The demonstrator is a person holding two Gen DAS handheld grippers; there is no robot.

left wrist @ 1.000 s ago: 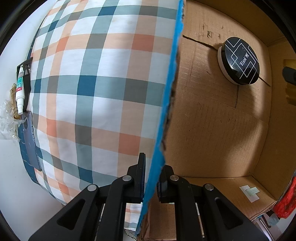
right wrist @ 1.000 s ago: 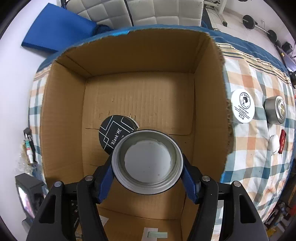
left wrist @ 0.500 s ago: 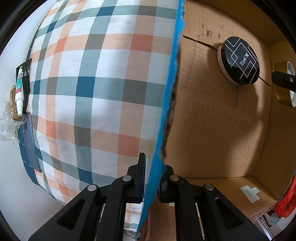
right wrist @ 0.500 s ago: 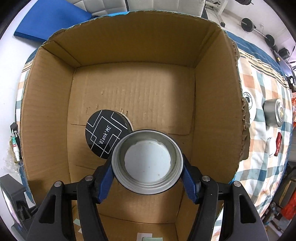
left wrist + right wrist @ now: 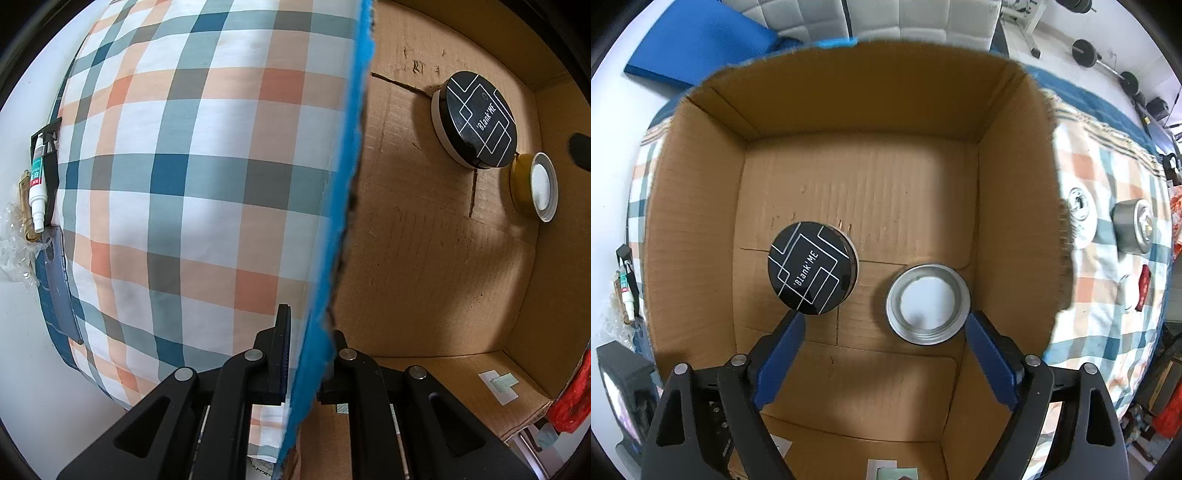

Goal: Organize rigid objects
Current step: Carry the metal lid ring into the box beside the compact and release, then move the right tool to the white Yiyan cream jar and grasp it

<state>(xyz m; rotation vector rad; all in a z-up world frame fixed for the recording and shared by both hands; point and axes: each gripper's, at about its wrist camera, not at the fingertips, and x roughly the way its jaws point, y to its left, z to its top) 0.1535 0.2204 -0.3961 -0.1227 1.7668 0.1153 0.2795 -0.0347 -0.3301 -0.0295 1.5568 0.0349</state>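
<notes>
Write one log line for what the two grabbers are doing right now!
left gripper: shut on box wall | right gripper: jaws just opened, nothing gripped | silver-rimmed lid: on box floor beside black tin

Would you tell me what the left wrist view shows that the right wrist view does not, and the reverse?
Only the left wrist view: the left hand-held gripper shut on the box's blue-edged wall, and the tin's yellow side.
Only the right wrist view: the right hand-held gripper open above the box floor, its jaws having just opened off the tin; two round tins and a red item on the checked cloth; a blue mat.
Both: the box, the black-lidded tin, the tin beside it.
</notes>
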